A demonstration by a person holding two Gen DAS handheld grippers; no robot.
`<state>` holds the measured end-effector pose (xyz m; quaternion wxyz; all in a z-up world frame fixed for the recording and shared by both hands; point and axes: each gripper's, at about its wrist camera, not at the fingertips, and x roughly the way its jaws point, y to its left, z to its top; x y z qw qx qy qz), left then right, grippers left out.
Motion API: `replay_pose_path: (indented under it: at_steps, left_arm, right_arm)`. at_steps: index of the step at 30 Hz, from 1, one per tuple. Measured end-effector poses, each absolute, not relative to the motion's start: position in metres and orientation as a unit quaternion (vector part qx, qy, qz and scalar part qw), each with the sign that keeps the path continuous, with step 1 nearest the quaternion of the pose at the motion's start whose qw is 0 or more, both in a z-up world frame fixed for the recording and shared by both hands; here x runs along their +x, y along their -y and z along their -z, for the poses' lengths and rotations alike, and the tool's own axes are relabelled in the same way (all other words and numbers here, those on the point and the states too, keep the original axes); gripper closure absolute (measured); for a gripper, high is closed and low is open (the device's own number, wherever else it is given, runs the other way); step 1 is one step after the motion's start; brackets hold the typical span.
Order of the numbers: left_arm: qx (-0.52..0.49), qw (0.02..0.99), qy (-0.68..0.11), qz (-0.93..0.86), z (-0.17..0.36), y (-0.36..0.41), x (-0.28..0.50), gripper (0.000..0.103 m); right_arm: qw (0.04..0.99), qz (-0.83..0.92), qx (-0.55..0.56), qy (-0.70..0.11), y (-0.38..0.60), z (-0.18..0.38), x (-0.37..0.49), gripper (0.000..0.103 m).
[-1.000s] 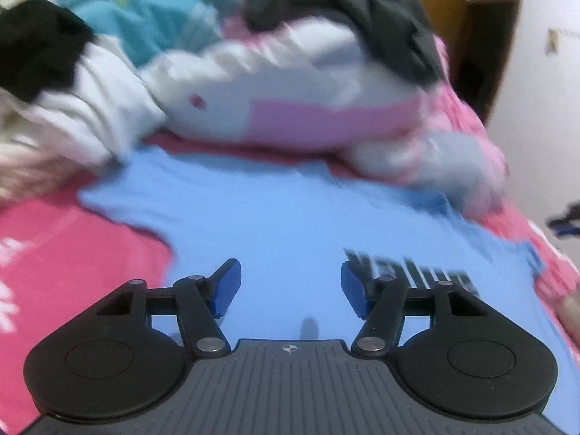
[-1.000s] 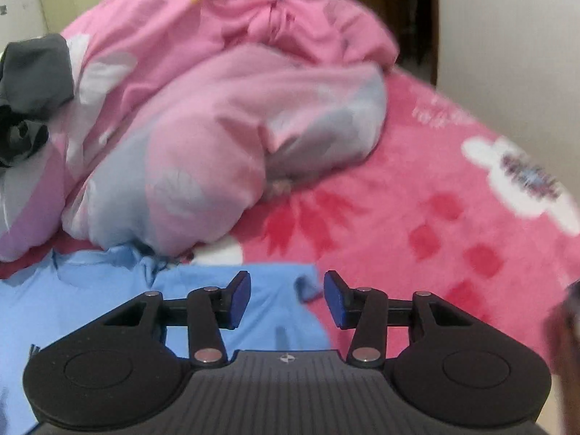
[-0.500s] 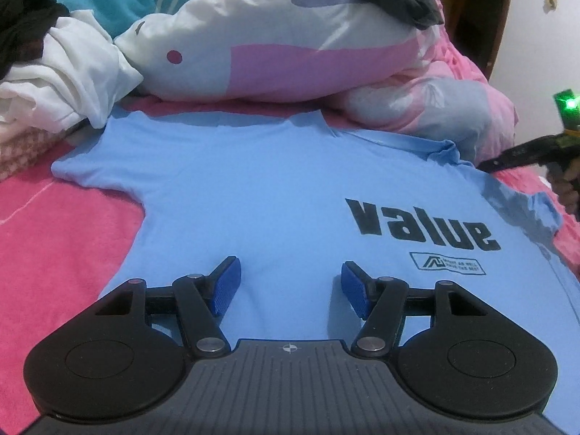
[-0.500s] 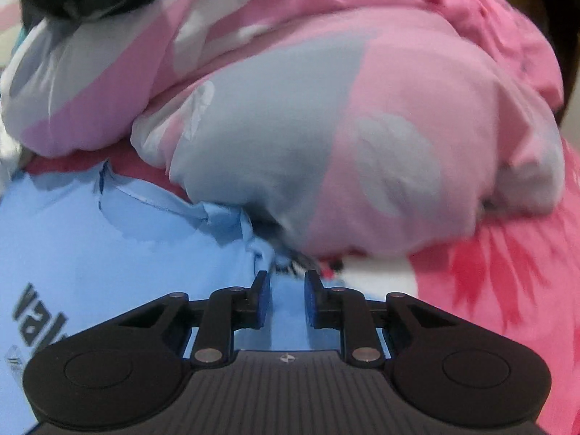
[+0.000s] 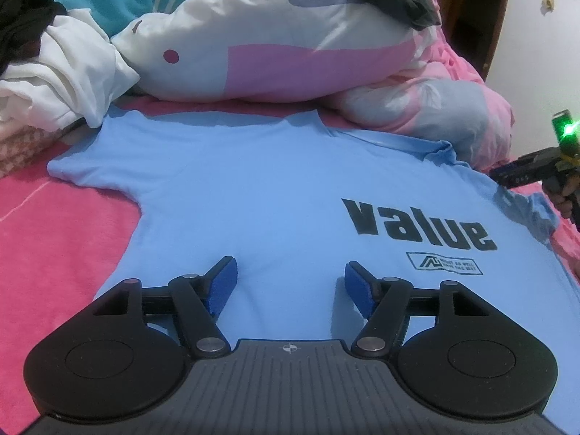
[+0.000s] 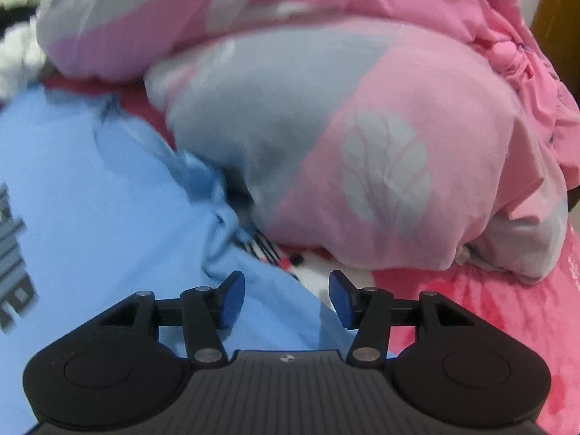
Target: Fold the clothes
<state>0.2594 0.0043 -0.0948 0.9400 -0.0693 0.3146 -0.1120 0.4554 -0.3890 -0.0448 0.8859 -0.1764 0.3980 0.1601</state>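
Left gripper (image 5: 290,282): you are holding its blue-padded jaws well apart over the lower front of the shirt; nothing is sitting between them, and they have just been opening a little further.
Right gripper (image 6: 286,295): its jaws have just been opening and are standing apart, gripping nothing, over the shirt's sleeve edge where it meets the bedspread.
Light blue cotton T-shirt (image 5: 261,195): it is lying spread flat, front up, on the bed, with black "value" lettering reading upside down to you.
Pink fleece bedspread with flower print (image 6: 507,311): it is lying under the shirt.
Pink, white and grey quilt (image 6: 362,137): it is bunching up just beyond the shirt's collar and sleeve.
White crumpled garment (image 5: 69,72): it is resting at the far left, touching the shirt's sleeve.
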Motion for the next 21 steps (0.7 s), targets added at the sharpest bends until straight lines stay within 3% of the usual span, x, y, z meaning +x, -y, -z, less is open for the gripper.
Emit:
replay_pose_path:
  at_steps: [2, 3, 4, 5, 10, 18, 21]
  left_arm:
    - [-0.069, 0.940, -0.314, 0.113, 0.095, -0.004, 0.260, 0.036]
    - [-0.070, 0.940, -0.314, 0.113, 0.095, -0.004, 0.260, 0.035]
    - [-0.070, 0.940, -0.314, 0.113, 0.095, -0.004, 0.260, 0.035]
    - [-0.071, 0.940, -0.314, 0.113, 0.095, -0.004, 0.260, 0.035]
    - [-0.071, 0.940, -0.314, 0.113, 0.095, -0.004, 0.259, 0.035]
    - [-0.071, 0.940, -0.313, 0.114, 0.095, -0.005, 0.259, 0.035]
    - [-0.071, 0.940, -0.313, 0.115, 0.096, -0.005, 0.260, 0.035]
  right_arm:
    - [0.885, -0.166, -0.145, -0.411, 0.396, 0.046, 0.460, 0.054]
    - [0.885, -0.169, -0.128, -0.414, 0.398, 0.045, 0.460, 0.066]
    - [0.886, -0.174, -0.118, -0.412, 0.399, 0.043, 0.458, 0.092]
    - [0.890, -0.174, -0.121, -0.404, 0.398, 0.041, 0.454, 0.100]
    - [0.923, -0.139, -0.107, -0.341, 0.405, 0.022, 0.440, 0.100]
    - [0.922, -0.068, -0.092, -0.371, 0.411, 0.049, 0.457, 0.100]
    - [0.921, -0.041, -0.073, -0.380, 0.415, 0.058, 0.463, 0.093]
